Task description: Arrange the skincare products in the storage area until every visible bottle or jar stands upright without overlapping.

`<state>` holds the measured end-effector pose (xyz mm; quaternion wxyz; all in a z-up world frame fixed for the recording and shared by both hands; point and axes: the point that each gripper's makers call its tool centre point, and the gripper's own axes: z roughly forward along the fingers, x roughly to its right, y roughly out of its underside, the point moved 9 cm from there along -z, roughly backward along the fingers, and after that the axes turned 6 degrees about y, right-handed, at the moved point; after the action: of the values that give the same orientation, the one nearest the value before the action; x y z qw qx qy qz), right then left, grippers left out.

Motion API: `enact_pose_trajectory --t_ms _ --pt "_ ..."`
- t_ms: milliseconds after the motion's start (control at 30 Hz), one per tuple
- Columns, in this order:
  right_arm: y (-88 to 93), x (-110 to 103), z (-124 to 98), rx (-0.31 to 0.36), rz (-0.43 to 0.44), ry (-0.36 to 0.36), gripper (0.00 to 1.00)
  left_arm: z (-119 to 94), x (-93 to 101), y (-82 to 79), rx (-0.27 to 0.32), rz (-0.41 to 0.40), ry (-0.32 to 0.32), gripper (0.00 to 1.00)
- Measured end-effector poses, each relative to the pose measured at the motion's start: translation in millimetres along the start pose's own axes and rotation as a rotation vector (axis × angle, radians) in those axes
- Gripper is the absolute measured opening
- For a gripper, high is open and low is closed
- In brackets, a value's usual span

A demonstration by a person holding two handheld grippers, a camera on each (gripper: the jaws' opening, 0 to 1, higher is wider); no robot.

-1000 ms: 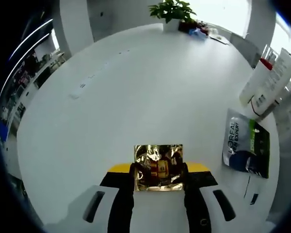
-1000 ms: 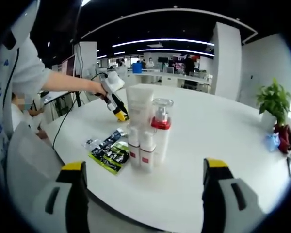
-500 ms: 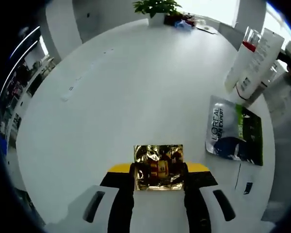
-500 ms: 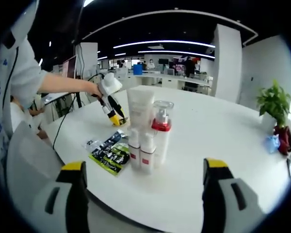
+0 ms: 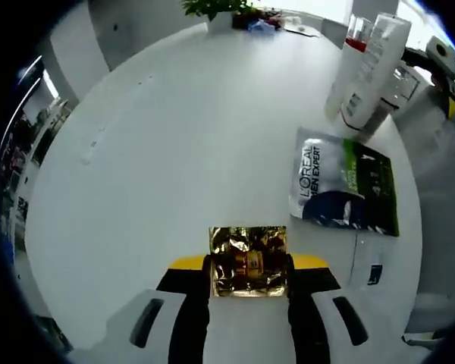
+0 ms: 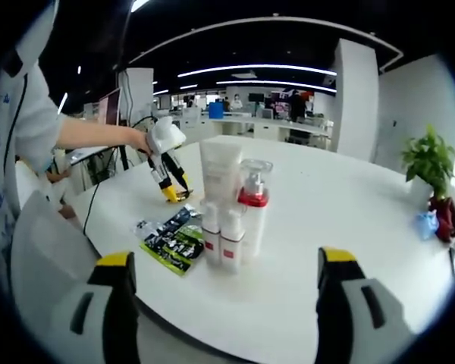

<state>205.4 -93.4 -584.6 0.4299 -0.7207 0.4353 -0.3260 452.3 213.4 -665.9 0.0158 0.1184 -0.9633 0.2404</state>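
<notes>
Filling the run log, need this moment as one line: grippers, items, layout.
left hand-held gripper: shut on gold packet | right hand-held gripper: open, nothing held | bottles: upright, clustered | sachet: flat on table

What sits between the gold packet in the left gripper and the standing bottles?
In the left gripper view, the flat L'Oreal sachet lies on the white table between the gold packet and the bottles. Otherwise that stretch is bare tabletop.

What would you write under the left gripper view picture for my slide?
Left gripper clamps a shiny gold packet above the white table, beside a flat sachet and upright bottles.
</notes>
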Motion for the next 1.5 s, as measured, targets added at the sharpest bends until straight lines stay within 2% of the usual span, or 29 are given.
enact_pose_trajectory --t_ms 467,600,767,1233,1500 --pt "-0.3 -0.5 -0.3 0.003 -0.014 -0.005 1.0 -1.2 30.6 0.2 -0.052 0.068 0.026 0.37" --pt "-0.4 -0.8 -0.4 0.006 -0.012 -0.006 1.0 0.1 47.5 -1.7 -0.049 0.075 0.032 0.37" --pt "-0.5 -1.9 -0.2 0.008 -0.018 -0.009 1.0 5.0 57.7 -0.6 -0.063 0.089 0.05 0.37" --pt "-0.8 -3.9 -0.3 0.017 -0.02 -0.013 1.0 4.6 72.4 -0.3 -0.079 0.142 0.073 0.37" --pt "-1.0 -5.2 -0.6 0.02 -0.022 -0.021 1.0 6.0 71.3 -1.2 -0.075 0.15 0.078 0.37"
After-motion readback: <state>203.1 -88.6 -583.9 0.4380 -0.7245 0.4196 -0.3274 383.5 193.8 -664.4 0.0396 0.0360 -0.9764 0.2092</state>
